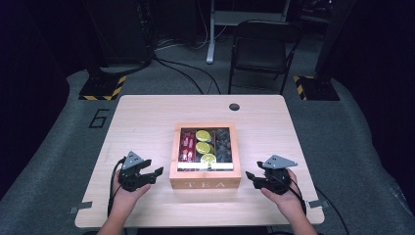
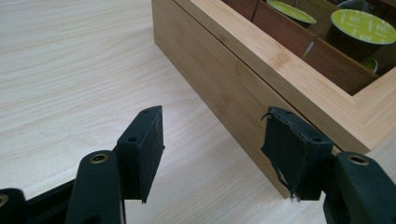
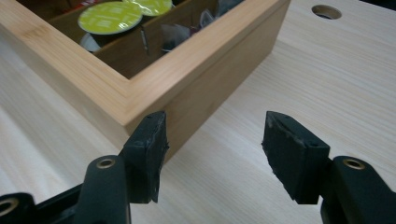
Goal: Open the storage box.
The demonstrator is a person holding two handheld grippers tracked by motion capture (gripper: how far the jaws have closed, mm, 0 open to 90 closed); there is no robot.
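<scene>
Two grippers flank tea box (image 1: 205,178) | left gripper (image 1: 145,175) parted, empty | right gripper (image 1: 255,178) parted, empty | bare table (image 1: 142,122) around

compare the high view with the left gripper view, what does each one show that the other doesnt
High view alone: the right hand-held gripper, a folding chair behind the table, red packets in the tea box's left compartment, and TEA lettered on its front.

Left gripper view alone: the wood grain of the box's side close up, and the frayed edge of a pad.

Both: the wooden tea box, green-lidded capsules, the table, and the open left hand-held gripper.
</scene>
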